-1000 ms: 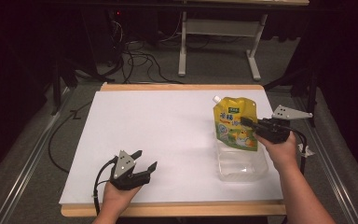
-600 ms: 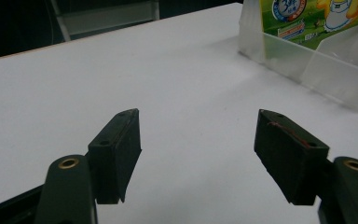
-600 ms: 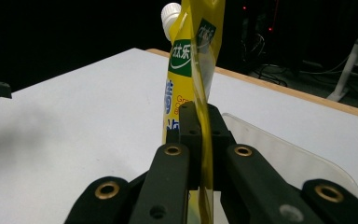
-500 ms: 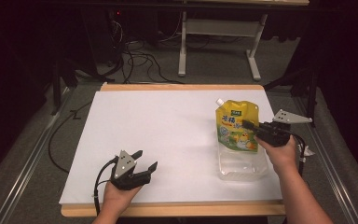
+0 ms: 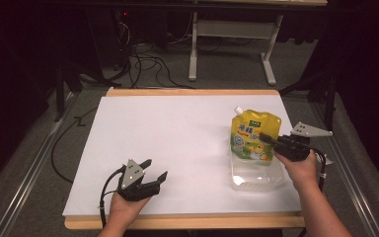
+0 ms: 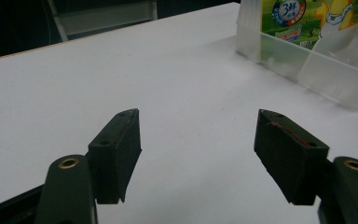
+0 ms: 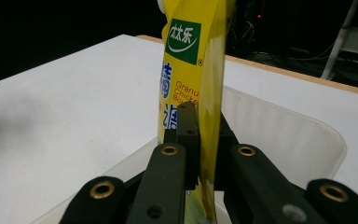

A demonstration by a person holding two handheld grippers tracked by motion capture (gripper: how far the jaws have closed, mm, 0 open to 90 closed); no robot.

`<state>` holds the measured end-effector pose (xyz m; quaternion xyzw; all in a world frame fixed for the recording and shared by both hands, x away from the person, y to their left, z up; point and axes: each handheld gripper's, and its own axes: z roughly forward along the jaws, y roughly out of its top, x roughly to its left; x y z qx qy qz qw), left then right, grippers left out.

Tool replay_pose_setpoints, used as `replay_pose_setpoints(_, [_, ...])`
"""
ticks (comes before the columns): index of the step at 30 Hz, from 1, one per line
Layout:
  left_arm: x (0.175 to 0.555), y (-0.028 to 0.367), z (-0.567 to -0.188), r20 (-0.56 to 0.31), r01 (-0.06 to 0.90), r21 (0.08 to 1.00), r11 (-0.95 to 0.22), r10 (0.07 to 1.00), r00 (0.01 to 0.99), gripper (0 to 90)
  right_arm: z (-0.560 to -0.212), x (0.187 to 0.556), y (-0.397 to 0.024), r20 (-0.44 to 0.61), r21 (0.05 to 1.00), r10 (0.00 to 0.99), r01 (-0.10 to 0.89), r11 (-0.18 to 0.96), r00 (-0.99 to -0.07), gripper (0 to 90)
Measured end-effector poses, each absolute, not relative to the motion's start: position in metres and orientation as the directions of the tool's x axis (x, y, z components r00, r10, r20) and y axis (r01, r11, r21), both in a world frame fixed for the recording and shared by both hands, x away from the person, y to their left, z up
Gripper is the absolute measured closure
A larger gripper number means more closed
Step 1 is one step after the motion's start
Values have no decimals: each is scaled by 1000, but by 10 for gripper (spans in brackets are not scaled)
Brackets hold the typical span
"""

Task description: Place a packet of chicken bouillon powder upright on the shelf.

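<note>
Over the last second the right tool [image 5: 271, 140], clamped on the yellow printed spouted pouch [image 5: 252, 133], has lowered it into the clear plastic tub [image 5: 256, 178] at the white worktop's [image 5: 177, 138] four o'clock; release looks next. The left tool [image 5: 148, 180] idles open at seven o'clock.

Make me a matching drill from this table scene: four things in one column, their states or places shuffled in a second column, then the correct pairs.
Things
1. left gripper
2. right gripper
3. yellow spouted pouch
4. clear plastic tub

States
A. transparent, on the white tabletop
B. jaws apart, nothing between them
C. upright, its bottom down inside the tub
D. jaws clamped on the pouch's edge

Pairs: 1-B, 2-D, 3-C, 4-A
</note>
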<state>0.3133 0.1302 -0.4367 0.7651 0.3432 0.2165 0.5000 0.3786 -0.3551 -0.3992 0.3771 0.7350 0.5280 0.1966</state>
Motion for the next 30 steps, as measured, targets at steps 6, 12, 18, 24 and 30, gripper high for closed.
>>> replay_pose_setpoints(6, [313,130,-436,-14,307,915,-263,739,674,322,-400,376,-353,98,920,781,356,166,-617,785])
replay_pose_setpoints(12, [313,130,-436,-19,307,915,-260,735,678,323,-396,369,-351,85,916,822,368,157,-563,459])
replay_pose_setpoints(18, [311,128,-435,-16,301,917,-263,729,684,322,-390,356,-353,72,918,859,370,141,-507,233])
replay_pose_setpoints(24, [310,127,-435,-17,298,917,-264,722,691,322,-382,339,-357,59,923,878,361,133,-475,154])
replay_pose_setpoints(30, [309,124,-435,-27,303,916,-262,715,699,320,-373,318,-348,37,926,867,343,157,-497,145])
